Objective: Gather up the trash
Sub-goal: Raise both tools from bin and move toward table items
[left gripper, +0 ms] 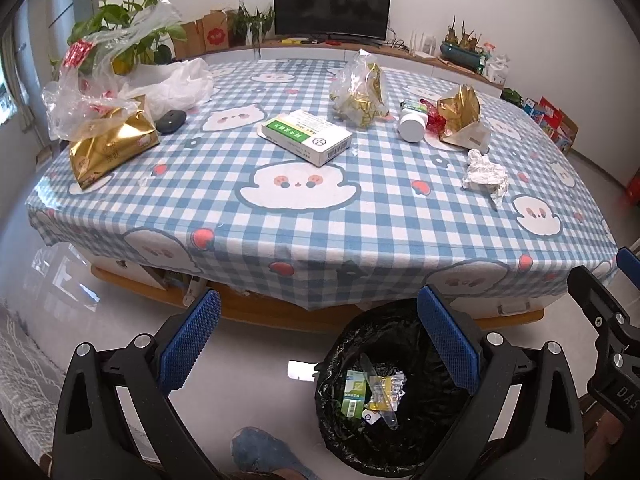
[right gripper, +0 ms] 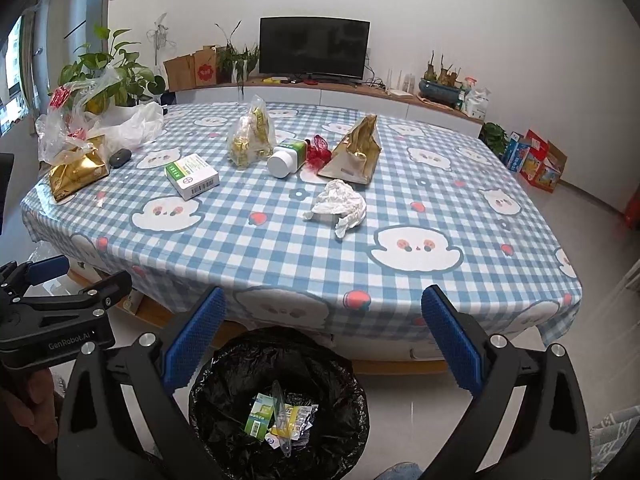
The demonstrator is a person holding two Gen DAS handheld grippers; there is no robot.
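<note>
Both grippers hover open and empty above a black-lined trash bin (left gripper: 348, 336) (right gripper: 340, 360) standing on the floor in front of the table. My left gripper (left gripper: 320, 340) hangs left of the bin, my right gripper (right gripper: 324, 340) over it. The bin holds a green box, a plastic spoon and wrappers. On the checked tablecloth (left gripper: 320, 216) (right gripper: 280, 248) lie a green-and-white medicine box (left gripper: 306, 136) (right gripper: 193, 176), a crumpled tissue (left gripper: 485, 174) (right gripper: 340, 204), a white bottle (left gripper: 412, 122) (right gripper: 286, 158), a gold pouch (left gripper: 460, 114) (right gripper: 356, 154), a red wrapper (right gripper: 318, 150) and a clear bag of gold wrappers (left gripper: 360, 92) (right gripper: 250, 138).
At the table's far left sit a gold tissue pack (left gripper: 108, 144) (right gripper: 76, 174), clear plastic bags (left gripper: 104, 76) (right gripper: 80, 120), a white bag (left gripper: 176, 80) and a dark mouse (left gripper: 171, 121) (right gripper: 120, 157). A TV (left gripper: 332, 8) and plants stand behind. A person's foot (left gripper: 260, 452) is by the bin.
</note>
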